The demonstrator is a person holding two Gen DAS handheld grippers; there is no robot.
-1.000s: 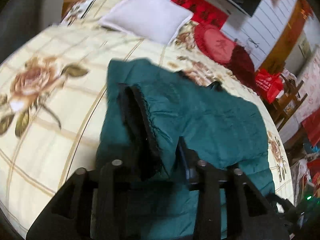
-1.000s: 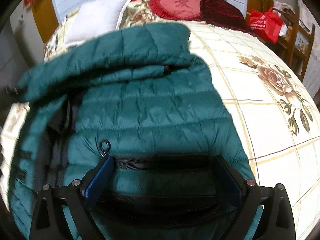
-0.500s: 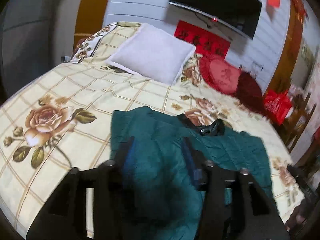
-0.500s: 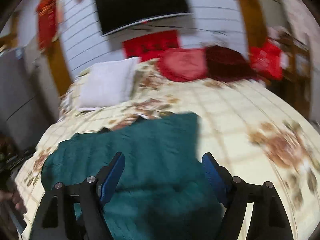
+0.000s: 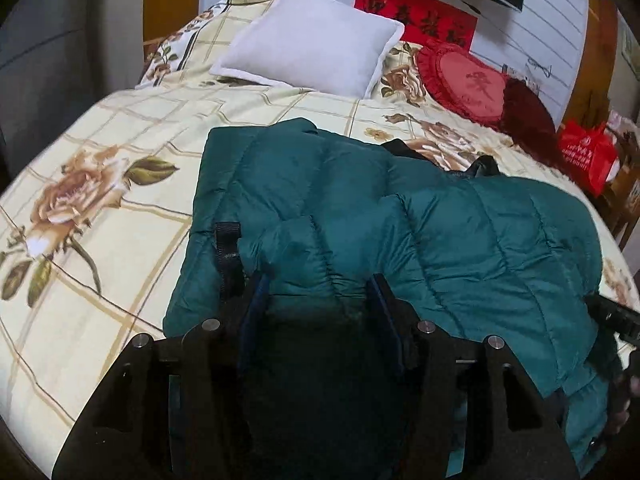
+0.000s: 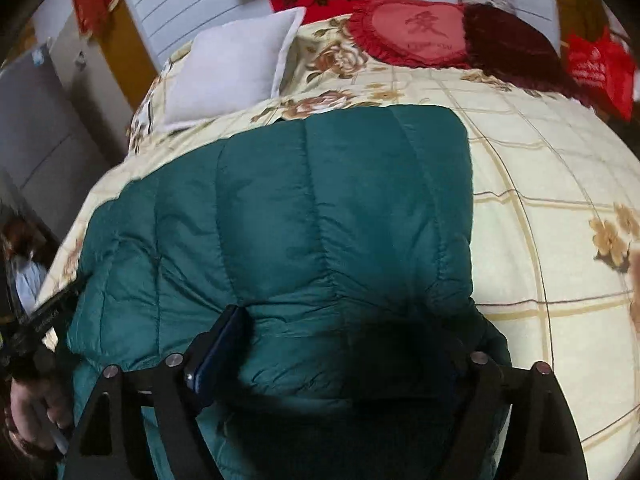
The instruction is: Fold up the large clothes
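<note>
A dark green quilted puffer jacket [image 5: 400,216] lies folded on a cream floral bedspread [image 5: 100,168]; it also fills the right wrist view [image 6: 320,208]. My left gripper [image 5: 318,292] is open, its fingers straddling the jacket's near left edge beside a black strap [image 5: 228,248]. My right gripper [image 6: 340,340] is open over the jacket's near right edge; its right finger is hidden in dark shadow. The right gripper's body shows at the right edge of the left wrist view [image 5: 612,316].
A white pillow [image 5: 312,44] and red heart cushions [image 5: 468,80] lie at the head of the bed. A red bag [image 5: 584,156] stands off the bed's right side. A wall TV hangs above. Bare bedspread shows left [image 5: 80,240] and right [image 6: 560,200] of the jacket.
The left gripper let go of the black-lined jacket edge, and both grippers rose and came back down. The jacket now lies flatter, folded with its quilted side up.
</note>
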